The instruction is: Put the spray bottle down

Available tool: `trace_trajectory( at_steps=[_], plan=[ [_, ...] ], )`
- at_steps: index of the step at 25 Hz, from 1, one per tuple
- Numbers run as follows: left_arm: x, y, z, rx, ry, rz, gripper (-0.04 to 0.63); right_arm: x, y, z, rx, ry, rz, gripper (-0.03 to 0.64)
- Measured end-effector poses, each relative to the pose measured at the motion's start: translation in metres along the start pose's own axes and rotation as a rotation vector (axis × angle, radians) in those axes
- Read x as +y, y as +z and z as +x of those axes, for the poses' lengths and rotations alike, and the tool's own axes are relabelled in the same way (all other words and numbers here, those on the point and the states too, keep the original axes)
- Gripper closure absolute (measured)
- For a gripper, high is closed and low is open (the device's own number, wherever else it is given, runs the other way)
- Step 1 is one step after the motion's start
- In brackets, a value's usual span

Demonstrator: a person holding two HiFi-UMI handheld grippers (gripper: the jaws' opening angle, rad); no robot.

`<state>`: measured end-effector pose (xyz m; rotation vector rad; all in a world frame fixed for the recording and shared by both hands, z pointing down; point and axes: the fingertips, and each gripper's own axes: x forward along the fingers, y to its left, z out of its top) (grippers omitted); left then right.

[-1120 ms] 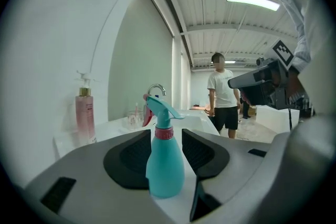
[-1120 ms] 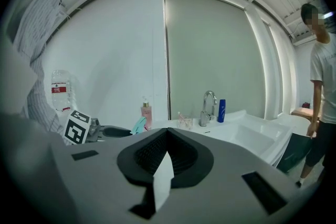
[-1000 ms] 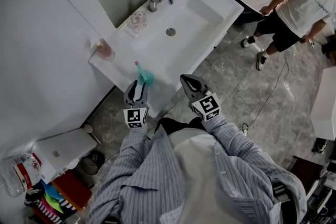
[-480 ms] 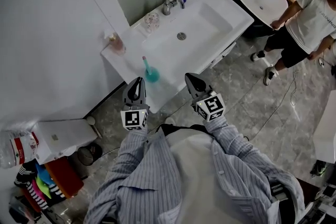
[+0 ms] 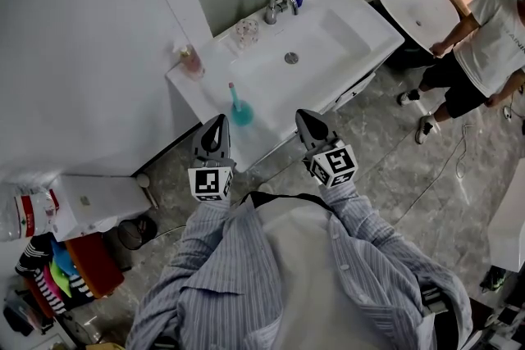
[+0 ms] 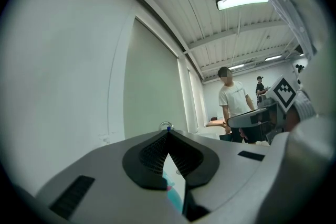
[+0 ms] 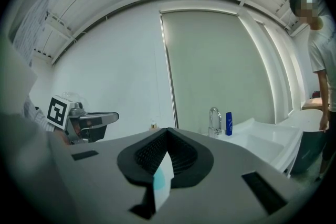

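Your left tool is closed tight with nothing in it. Your right tool is closed too, also empty. The spray bottle stands upright on the sink front edge, near its left corner. It's just ahead of the left tool, not touching. Both tools are level, side by side, short of the sink. The faucet is at the back.

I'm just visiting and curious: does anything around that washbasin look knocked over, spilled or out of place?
Nothing stands out. The teal spray bottle stands upright on the washbasin, though close to its front edge; no spill shows.
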<state>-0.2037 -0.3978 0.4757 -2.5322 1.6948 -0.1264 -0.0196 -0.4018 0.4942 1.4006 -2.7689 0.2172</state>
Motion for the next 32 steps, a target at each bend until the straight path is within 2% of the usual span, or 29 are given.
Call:
trace_trajectory(
  at_steps=[12, 32],
  plan=[
    [0.0, 0.004, -0.004, -0.004, 0.009, -0.023, 0.594, 0.006, 0.01, 0.001, 0.006, 0.006, -0.04, 0.603],
    [-0.004, -0.001, -0.004, 0.0, -0.025, -0.039, 0.594, 0.01, 0.009, -0.004, 0.016, -0.001, -0.054, 0.603]
  ],
)
